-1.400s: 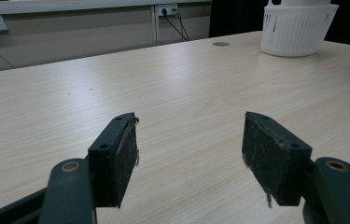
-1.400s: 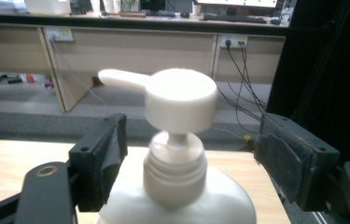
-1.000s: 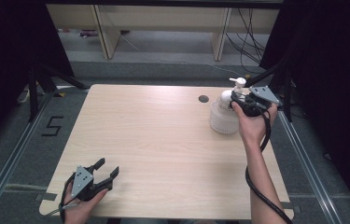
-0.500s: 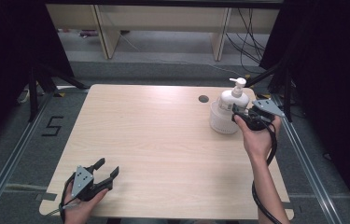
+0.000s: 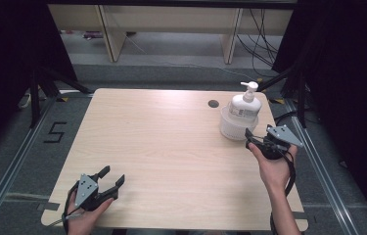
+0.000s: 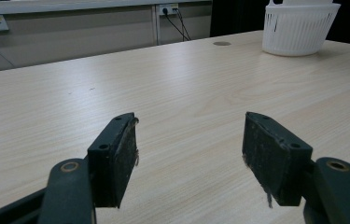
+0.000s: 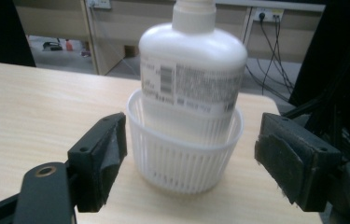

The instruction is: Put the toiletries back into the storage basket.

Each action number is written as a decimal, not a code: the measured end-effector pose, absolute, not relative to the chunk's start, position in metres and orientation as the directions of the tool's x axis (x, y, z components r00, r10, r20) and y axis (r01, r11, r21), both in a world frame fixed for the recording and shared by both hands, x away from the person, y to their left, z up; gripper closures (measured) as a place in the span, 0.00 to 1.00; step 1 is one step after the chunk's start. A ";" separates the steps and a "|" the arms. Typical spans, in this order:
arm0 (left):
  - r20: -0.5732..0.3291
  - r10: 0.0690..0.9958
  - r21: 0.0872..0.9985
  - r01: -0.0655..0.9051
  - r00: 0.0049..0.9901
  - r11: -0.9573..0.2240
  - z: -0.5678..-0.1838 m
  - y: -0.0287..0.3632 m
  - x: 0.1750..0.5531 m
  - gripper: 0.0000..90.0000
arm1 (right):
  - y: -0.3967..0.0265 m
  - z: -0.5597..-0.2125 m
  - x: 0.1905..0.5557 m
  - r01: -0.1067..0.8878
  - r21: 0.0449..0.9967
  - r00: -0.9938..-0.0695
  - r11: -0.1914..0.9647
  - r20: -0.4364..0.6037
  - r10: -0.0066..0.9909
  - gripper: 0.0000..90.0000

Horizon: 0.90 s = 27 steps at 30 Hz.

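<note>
The right tool has its jaws wide apart, just closing a little, nothing gripped. Straight ahead sits the basket holding the bottle. A low squeeze could crush the basket or tip the top-heavy bottle onto the table.

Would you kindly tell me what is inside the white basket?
A white pump bottle stands upright inside the white ribbed basket. The basket wall hides the bottle's base.
</note>
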<state>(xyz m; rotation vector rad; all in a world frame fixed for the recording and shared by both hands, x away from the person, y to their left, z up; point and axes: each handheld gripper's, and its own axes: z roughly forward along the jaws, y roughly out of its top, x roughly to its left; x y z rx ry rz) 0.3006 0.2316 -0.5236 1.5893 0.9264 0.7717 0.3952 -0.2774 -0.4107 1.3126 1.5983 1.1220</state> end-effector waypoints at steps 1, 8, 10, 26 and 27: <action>0.012 0.875 0.980 0.170 0.484 -0.107 -0.524 0.232 0.301 0.39 | -0.278 -0.415 0.390 0.326 0.943 -0.169 0.076 -0.021 0.985 0.28; 0.012 0.875 0.980 0.170 0.483 -0.108 -0.524 0.232 0.301 0.39 | -0.284 -0.440 0.371 0.367 0.928 -0.167 0.063 -0.001 0.986 0.30; 0.012 0.873 0.982 0.160 0.487 -0.103 -0.524 0.231 0.301 0.39 | -0.286 -0.448 0.367 0.362 0.930 -0.180 0.072 -0.006 0.984 0.31; 0.012 0.877 0.979 0.171 0.481 -0.108 -0.524 0.232 0.301 0.38 | -0.289 -0.495 0.335 0.380 0.922 -0.207 0.069 0.012 0.978 0.35; 0.012 0.877 0.979 0.171 0.481 -0.108 -0.523 0.232 0.301 0.38 | -0.289 -0.495 0.335 0.380 0.922 -0.207 0.069 0.012 0.978 0.35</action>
